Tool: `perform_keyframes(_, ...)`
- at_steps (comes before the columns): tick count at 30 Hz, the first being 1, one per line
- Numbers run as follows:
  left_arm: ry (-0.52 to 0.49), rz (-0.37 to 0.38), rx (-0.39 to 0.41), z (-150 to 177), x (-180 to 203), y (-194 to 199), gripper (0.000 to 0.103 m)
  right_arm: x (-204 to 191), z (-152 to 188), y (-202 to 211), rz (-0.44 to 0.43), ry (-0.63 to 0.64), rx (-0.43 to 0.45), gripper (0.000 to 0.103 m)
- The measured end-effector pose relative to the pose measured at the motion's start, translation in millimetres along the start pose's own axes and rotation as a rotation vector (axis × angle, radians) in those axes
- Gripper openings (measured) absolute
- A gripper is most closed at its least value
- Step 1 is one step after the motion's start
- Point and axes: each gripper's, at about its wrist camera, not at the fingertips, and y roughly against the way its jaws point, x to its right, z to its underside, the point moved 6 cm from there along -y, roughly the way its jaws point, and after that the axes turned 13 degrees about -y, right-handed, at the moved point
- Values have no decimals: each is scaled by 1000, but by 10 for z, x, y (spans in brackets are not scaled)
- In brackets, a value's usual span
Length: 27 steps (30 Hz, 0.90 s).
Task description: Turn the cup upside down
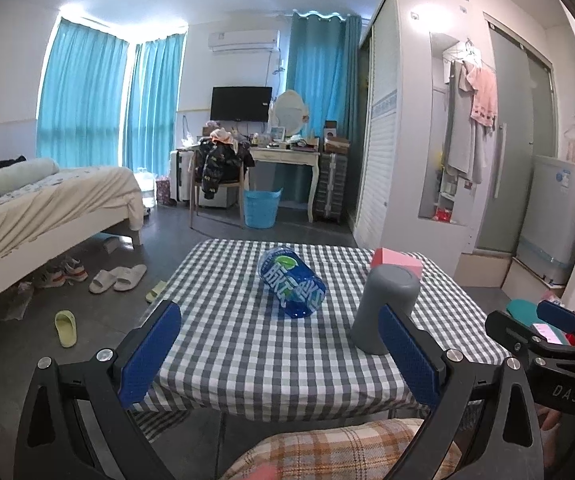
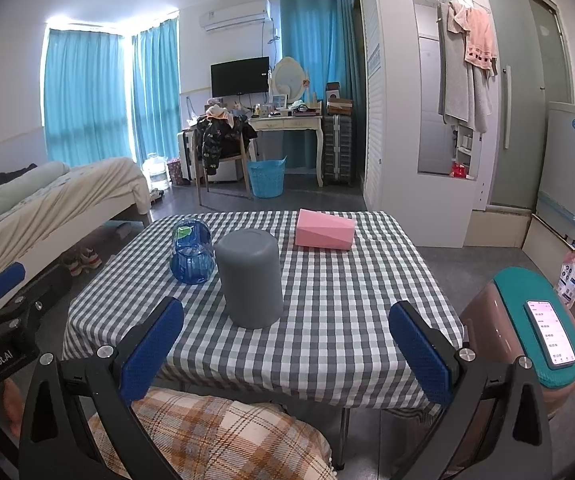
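Observation:
A grey cup (image 2: 252, 278) stands on the checked tablecloth (image 2: 339, 300) with its closed end up and its wider end down. It also shows in the left wrist view (image 1: 383, 308), partly behind my left gripper's right finger. My left gripper (image 1: 283, 354) is open and empty, near the table's front edge. My right gripper (image 2: 287, 354) is open and empty, a little short of the cup. Neither touches the cup.
A blue plastic bottle (image 1: 292, 286) lies on its side left of the cup. A pink box (image 2: 324, 233) sits at the far right of the table. A stool with a phone (image 2: 550, 332) stands right of the table. A plaid-covered lap (image 2: 215, 436) is below.

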Motion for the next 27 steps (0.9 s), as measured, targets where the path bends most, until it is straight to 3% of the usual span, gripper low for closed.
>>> perform_keyframes(27, 2, 11, -2, 20, -37, 8, 102, -23, 37, -55, 3, 12, -19, 103)
